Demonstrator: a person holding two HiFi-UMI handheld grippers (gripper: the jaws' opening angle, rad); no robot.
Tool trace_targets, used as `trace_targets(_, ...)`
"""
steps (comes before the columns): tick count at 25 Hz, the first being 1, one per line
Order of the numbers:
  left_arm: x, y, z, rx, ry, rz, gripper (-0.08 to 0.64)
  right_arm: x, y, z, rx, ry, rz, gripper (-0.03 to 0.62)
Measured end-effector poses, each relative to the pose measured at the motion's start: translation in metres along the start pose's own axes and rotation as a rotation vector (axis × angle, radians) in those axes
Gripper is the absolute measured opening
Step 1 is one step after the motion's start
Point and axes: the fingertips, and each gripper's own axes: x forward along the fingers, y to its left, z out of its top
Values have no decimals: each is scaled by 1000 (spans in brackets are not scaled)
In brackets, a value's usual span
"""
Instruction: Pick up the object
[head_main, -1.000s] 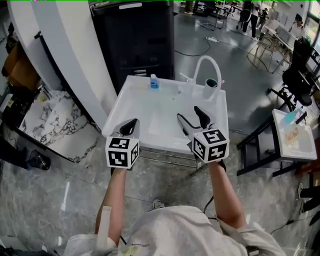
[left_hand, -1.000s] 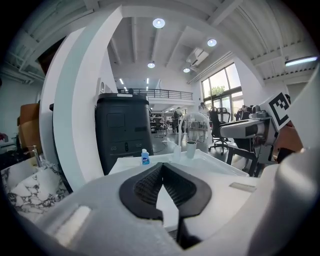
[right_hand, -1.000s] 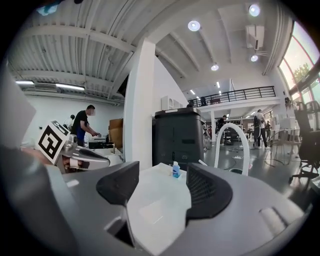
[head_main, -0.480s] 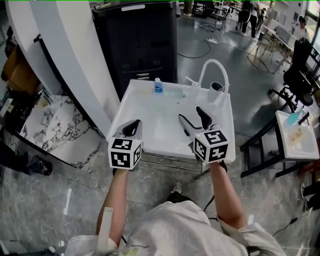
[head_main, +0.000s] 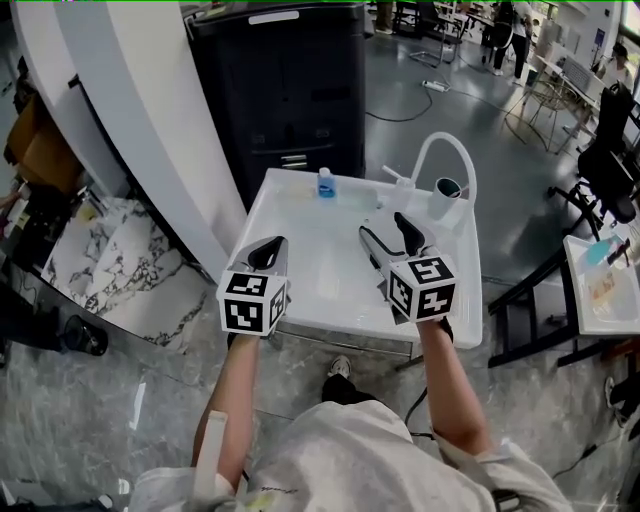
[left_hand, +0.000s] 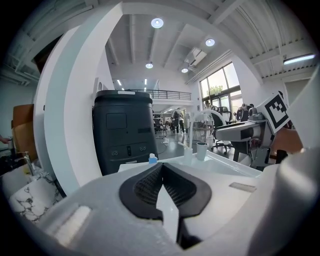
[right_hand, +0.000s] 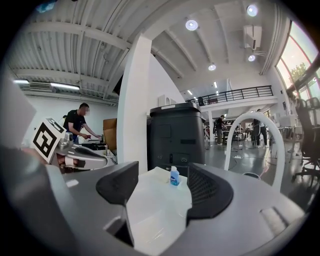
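A small blue bottle (head_main: 326, 181) with a white cap stands at the far edge of the white sink table (head_main: 300, 205); it also shows in the left gripper view (left_hand: 153, 159) and in the right gripper view (right_hand: 174, 176). My left gripper (head_main: 266, 252) hovers over the table's near left edge, its jaws shut and empty (left_hand: 162, 186). Over the near middle of the table my right gripper (head_main: 391, 232) is open with nothing between its fingers (right_hand: 160, 187). Both grippers are well short of the bottle.
A white arched faucet (head_main: 445, 160) and a white cup (head_main: 444, 197) stand at the table's far right corner. A large black bin (head_main: 285, 85) stands behind the table, a white column (head_main: 150, 130) to the left, and a side table (head_main: 605, 285) to the right.
The view has moved closer to the table over the last second. Both grippers keep their pose, left shut and right open, and sit a little further over the table.
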Motion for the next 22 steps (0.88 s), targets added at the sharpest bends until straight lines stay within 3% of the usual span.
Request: trace_targets(22,166,42,34,3,63,-46,2,137,-101,2,5,79,-3,293)
